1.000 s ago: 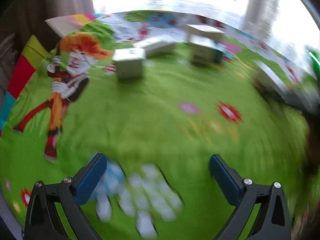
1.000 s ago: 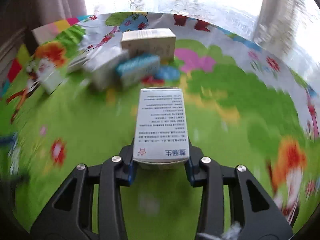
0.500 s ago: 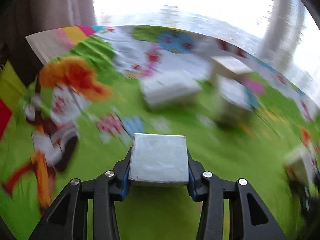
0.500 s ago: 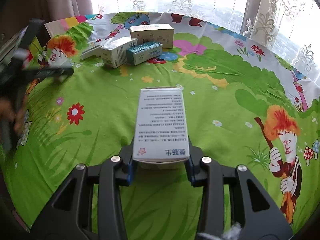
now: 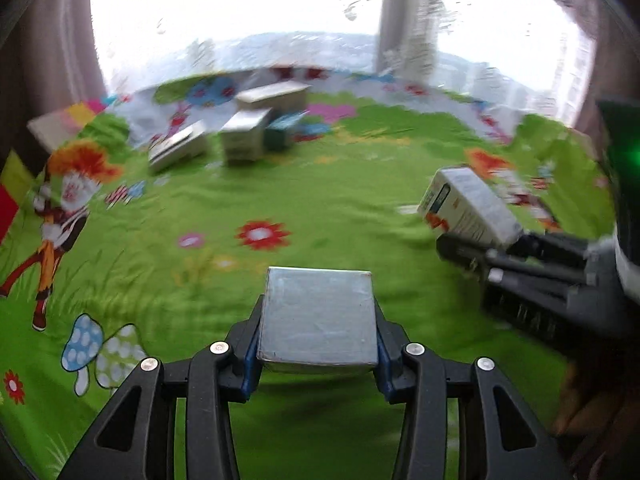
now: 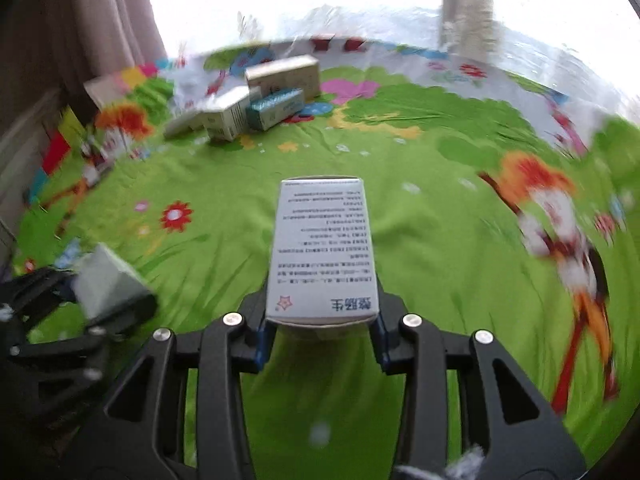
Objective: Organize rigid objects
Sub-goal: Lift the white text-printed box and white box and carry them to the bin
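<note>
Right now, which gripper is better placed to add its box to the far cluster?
Left, marginally: the cluster lies ahead-left. The left gripper and right gripper each clamp a box, held well short of it.

One item bears print. The white carton (image 6: 322, 252), at the centre of the right wrist view, carries dense rows of small Chinese characters on its upper face, inverted to the camera and too fine to read. At its near edge, blue characters stand inverted, apparently three, not legible with certainty; a small red star outline sits at the lower left of that face. The far cartons (image 6: 260, 98) in the upper left of the frame are blurred; no lettering readable there
</note>
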A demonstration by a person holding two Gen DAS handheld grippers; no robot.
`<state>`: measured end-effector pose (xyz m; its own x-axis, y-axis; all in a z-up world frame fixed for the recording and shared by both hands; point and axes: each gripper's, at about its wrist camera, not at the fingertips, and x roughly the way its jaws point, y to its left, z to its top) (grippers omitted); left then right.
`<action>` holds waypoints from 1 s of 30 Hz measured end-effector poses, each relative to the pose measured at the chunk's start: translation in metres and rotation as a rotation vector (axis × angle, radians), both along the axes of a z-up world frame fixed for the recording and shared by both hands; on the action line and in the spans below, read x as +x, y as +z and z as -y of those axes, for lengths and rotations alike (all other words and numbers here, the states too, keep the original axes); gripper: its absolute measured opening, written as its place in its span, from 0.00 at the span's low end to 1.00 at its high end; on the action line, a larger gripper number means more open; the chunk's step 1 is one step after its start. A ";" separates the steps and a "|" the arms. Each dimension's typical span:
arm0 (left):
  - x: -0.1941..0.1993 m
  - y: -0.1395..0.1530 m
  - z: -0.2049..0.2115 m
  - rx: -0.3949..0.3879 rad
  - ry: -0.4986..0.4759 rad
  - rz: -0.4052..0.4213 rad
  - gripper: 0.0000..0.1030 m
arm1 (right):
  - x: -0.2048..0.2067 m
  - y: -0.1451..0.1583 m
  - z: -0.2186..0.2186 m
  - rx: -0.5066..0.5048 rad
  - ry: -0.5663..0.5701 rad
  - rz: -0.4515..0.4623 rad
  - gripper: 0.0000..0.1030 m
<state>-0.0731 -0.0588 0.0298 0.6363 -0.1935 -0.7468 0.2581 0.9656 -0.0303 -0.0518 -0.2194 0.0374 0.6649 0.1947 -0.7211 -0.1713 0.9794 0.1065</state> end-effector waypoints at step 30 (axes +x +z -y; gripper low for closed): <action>-0.166 0.167 0.025 -0.040 -0.058 0.730 0.44 | -0.240 0.168 0.021 -0.034 -0.206 0.935 0.41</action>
<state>-0.2394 -0.0843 0.1969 0.9570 -0.2602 -0.1286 0.2767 0.9516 0.1341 -0.2919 -0.2408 0.2051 0.9933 -0.0020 0.1156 0.0038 0.9999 -0.0149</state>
